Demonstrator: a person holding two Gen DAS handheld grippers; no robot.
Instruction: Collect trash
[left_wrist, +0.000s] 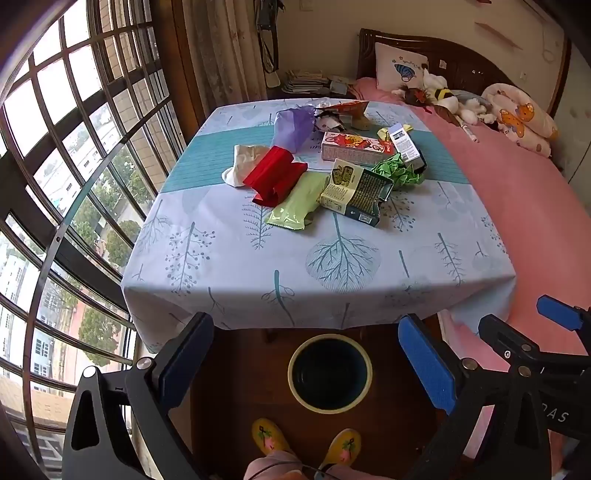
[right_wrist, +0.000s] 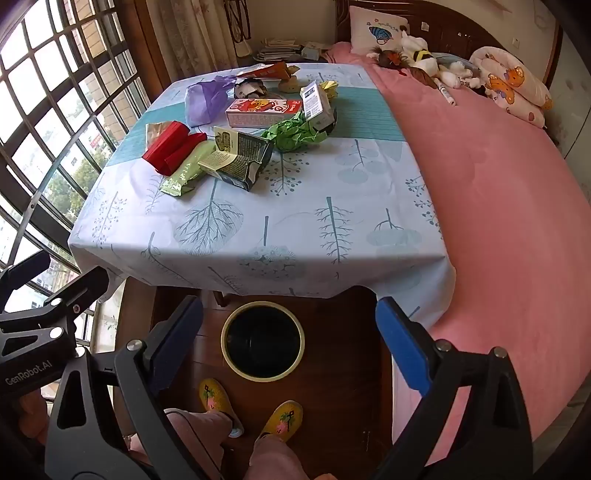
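Below the table's near edge (left_wrist: 317, 291), low in both views, one round bin (left_wrist: 330, 373) stands open on bare wood floor, with two yellow slippers (left_wrist: 267, 435) just beneath it and the pink bed (left_wrist: 517, 206) closing off the right side. Both the left gripper (left_wrist: 306, 365) and the right gripper (right_wrist: 290, 345) hang with fingers wide apart, holding nothing, well short of the trash. Up on the tablecloth's far half lies the pile: one red wrapper (left_wrist: 275, 175), one pale green packet (left_wrist: 295, 206), one dark printed carton (left_wrist: 356, 192), one pink box (left_wrist: 354, 147), one purple bag (left_wrist: 293, 127), one crumpled green paper (left_wrist: 400, 171).
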